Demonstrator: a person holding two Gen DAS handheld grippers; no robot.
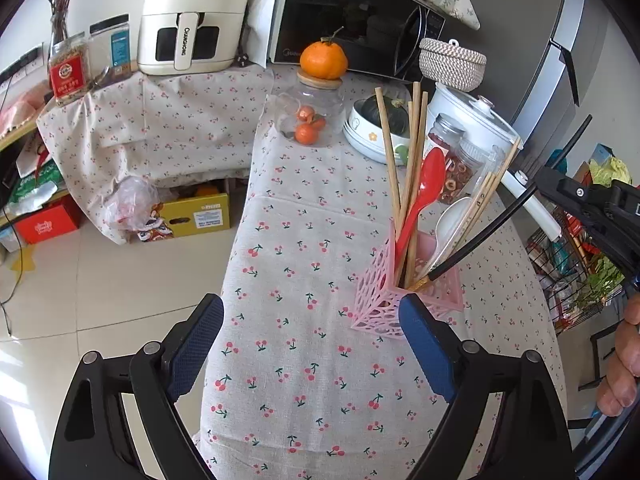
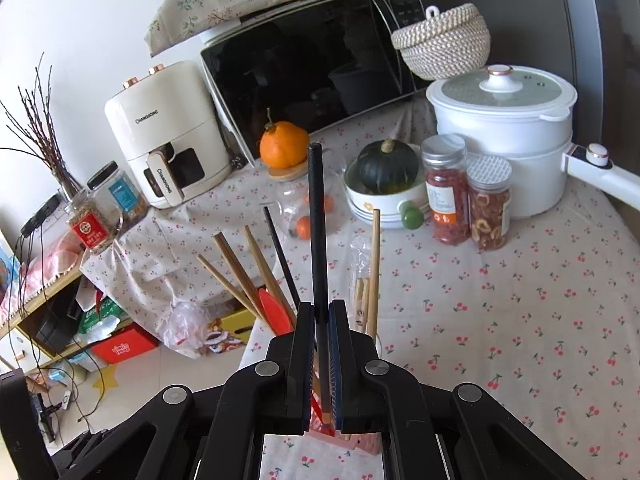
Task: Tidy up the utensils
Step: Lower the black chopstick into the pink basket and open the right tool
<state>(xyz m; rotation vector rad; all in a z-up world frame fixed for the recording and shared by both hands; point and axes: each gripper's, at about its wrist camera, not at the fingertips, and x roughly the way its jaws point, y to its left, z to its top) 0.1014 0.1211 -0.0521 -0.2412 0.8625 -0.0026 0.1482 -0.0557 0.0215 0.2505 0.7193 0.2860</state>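
A pink perforated utensil holder (image 1: 404,300) stands on the cherry-print tablecloth (image 1: 304,264). It holds wooden chopsticks (image 1: 390,156), a red spoon (image 1: 424,196), a white spoon (image 1: 450,226) and a black chopstick (image 1: 484,236). My left gripper (image 1: 312,344) is open and empty, just in front of the holder. My right gripper (image 2: 320,344) is shut on a black chopstick (image 2: 318,232), held upright over the holder, whose tip reaches down between the jaws. Wooden chopsticks (image 2: 240,276) and the red spoon (image 2: 274,310) rise beside it. The right gripper body shows at the right edge of the left wrist view (image 1: 592,208).
Behind the holder stand a glass jar of small oranges (image 1: 310,120), a bowl with a green squash (image 1: 376,128), two spice jars (image 2: 466,196), a white pot (image 2: 508,136), a woven basket (image 2: 444,40), a microwave (image 2: 316,68) and an air fryer (image 1: 192,20). The table edge drops to the floor at left.
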